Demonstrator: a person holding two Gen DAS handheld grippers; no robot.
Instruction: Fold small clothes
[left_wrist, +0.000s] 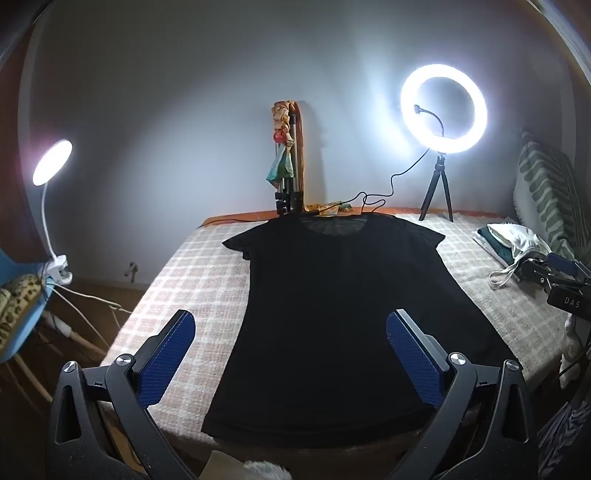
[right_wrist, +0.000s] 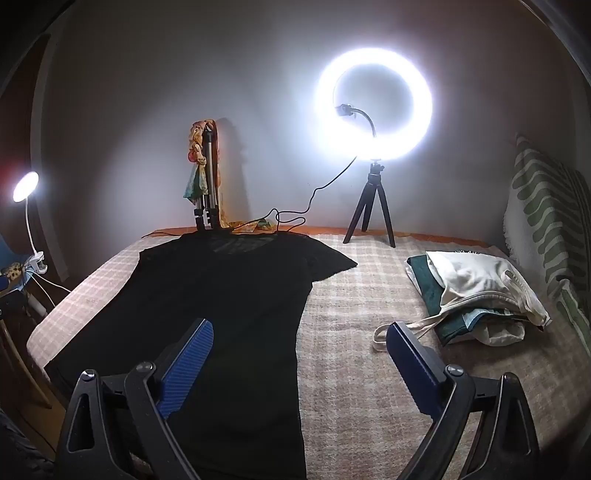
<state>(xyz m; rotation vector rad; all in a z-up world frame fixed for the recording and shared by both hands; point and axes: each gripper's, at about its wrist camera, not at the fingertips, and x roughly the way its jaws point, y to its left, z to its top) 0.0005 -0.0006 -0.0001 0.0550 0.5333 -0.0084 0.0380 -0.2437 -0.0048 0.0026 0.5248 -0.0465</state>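
A black short-sleeved T-shirt (left_wrist: 332, 314) lies flat and spread out on the checked bed cover (left_wrist: 192, 280), neck toward the far wall. It also shows in the right wrist view (right_wrist: 221, 314). My left gripper (left_wrist: 291, 325) is open and empty above the shirt's lower left part, near the hem. My right gripper (right_wrist: 301, 336) is open and empty over the shirt's right side edge. The right gripper also shows at the right edge of the left wrist view (left_wrist: 554, 273).
A pile of folded clothes with a white cloth bag (right_wrist: 476, 291) lies at the right. A ring light on a tripod (right_wrist: 373, 114) and a folded tripod (right_wrist: 207, 184) stand at the far edge. A clip lamp (left_wrist: 51, 162) is at left. A striped cushion (right_wrist: 546, 221) leans at right.
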